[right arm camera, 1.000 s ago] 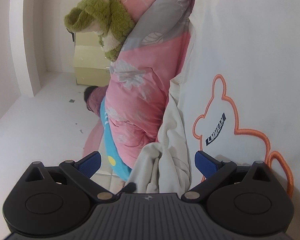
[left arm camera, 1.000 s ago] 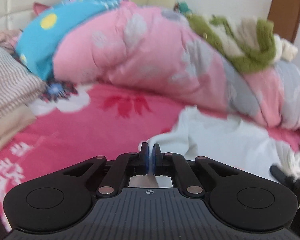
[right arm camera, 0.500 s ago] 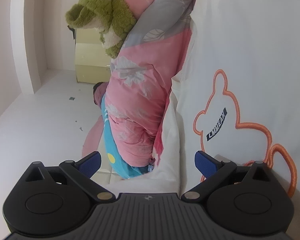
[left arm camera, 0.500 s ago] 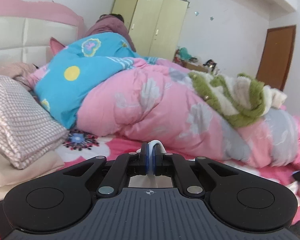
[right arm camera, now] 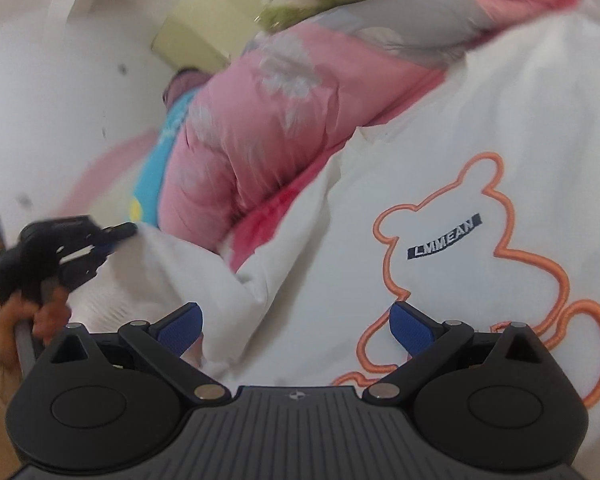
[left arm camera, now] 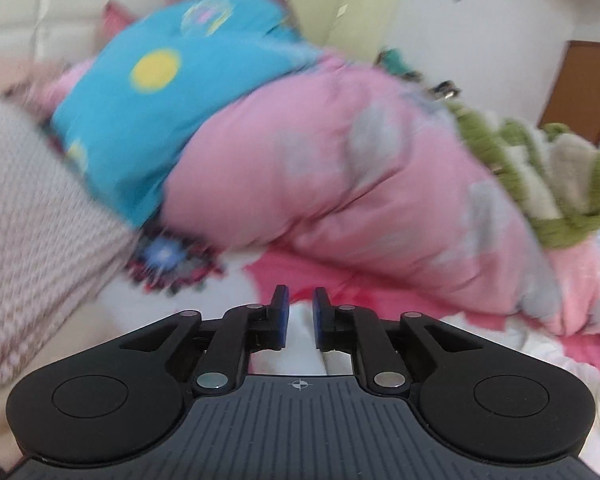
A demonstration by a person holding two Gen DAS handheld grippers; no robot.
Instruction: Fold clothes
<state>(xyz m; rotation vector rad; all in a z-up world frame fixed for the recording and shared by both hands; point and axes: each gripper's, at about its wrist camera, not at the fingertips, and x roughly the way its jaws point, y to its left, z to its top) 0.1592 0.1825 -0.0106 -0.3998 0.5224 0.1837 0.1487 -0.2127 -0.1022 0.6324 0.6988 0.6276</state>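
Since 0.5 s ago the left hand-held gripper [left arm camera: 299,316] has gone from pinched shut on white cloth to a narrow gap w/ white cloth showing in it, so it looks to have let go. Right hand-held gripper [right arm camera: 296,328] is wide open, holding nothing, and has tilted over the white shirt [right arm camera: 500,140], which lies spread on the bed [left arm camera: 300,276] w/ its orange bear outline [right arm camera: 480,264] facing up. In the right wrist view the left gripper sits at the near-left edge of the shirt, where a sleeve or side panel [right arm camera: 204,276] lies bunched w/ a ridge. Both views are blurred, so motion is likely. To fold well: flatten that ridge, grip the cloth at an edge or corner, not mid-panel, and lay it over straight, keeping clear of the pink quilt [left arm camera: 340,184] on the far side.
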